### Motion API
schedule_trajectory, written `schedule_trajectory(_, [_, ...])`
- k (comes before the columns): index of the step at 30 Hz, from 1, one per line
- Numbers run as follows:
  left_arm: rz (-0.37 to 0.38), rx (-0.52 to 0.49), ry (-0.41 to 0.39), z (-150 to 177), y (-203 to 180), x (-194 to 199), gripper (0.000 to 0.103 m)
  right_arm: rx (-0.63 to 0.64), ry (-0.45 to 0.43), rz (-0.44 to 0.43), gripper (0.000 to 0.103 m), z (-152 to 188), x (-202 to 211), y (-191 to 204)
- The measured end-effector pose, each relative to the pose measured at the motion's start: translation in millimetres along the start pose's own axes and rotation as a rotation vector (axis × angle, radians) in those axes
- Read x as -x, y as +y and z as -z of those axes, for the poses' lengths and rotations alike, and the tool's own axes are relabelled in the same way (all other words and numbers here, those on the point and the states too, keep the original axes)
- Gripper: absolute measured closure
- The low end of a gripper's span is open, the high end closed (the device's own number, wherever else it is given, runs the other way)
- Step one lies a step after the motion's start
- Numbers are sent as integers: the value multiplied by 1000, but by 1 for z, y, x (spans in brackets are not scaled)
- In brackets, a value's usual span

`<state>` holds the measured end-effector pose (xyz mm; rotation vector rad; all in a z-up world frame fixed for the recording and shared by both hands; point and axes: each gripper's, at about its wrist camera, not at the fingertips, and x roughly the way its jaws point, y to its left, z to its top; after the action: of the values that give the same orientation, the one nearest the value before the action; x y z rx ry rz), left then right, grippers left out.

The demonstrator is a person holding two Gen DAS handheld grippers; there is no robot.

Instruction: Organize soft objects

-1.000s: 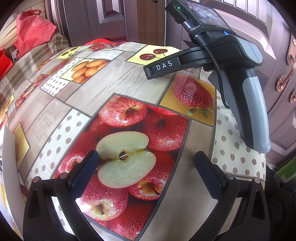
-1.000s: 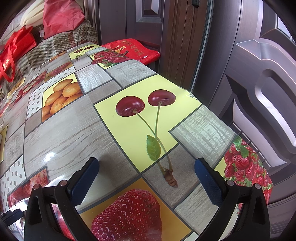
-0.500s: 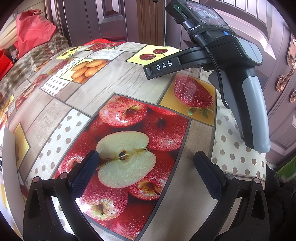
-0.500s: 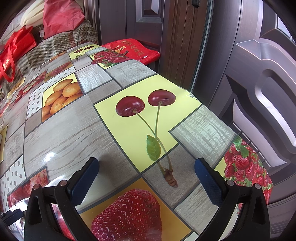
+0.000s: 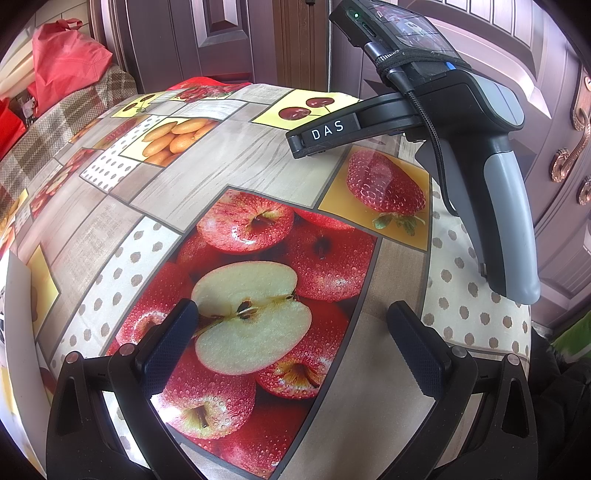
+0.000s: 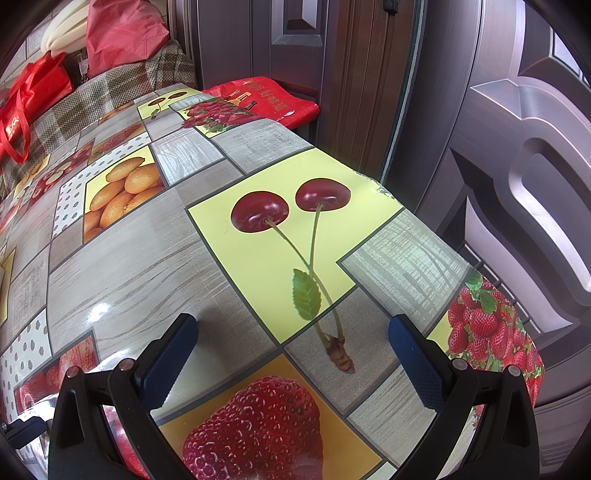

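My left gripper (image 5: 291, 317) is open and empty, low over the apple print of the fruit-pattern tablecloth (image 5: 192, 184). My right gripper (image 6: 293, 328) is open and empty over the cherry print of the same tablecloth (image 6: 147, 266). The right gripper's black and grey handle (image 5: 491, 192) stands at the upper right of the left wrist view. No soft object lies between either pair of fingers. A red fabric bag (image 5: 66, 59) rests on a checked cushion (image 5: 55, 129) at the far left; it also shows in the right wrist view (image 6: 122, 33).
A red printed bag (image 6: 266, 99) lies past the table's far edge by the brown doors (image 6: 517, 147). A red tote bag (image 6: 33, 96) and a cream roll (image 6: 66, 26) sit on the checked cushion (image 6: 110, 96). The table edge drops off on the right.
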<state>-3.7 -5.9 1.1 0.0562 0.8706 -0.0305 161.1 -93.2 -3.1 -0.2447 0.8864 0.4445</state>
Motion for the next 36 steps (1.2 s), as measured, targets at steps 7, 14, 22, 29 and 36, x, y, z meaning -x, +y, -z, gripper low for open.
schedule_trajectory(7, [-1,0,0,0,0,0,1,0,0,0,0,0,0,0])
schedule_trajectory(14, [-1,-1,-1,0,0,0,1,0,0,0,0,0,0,0])
schedule_trajectory(22, [-1,-1,-1,0,0,0,1,0,0,0,0,0,0,0])
schedule_trajectory(29, [-1,-1,-1,0,0,0,1,0,0,0,0,0,0,0])
schedule_trajectory(36, [-2,-1,-1,0,0,0,1,0,0,0,0,0,0,0])
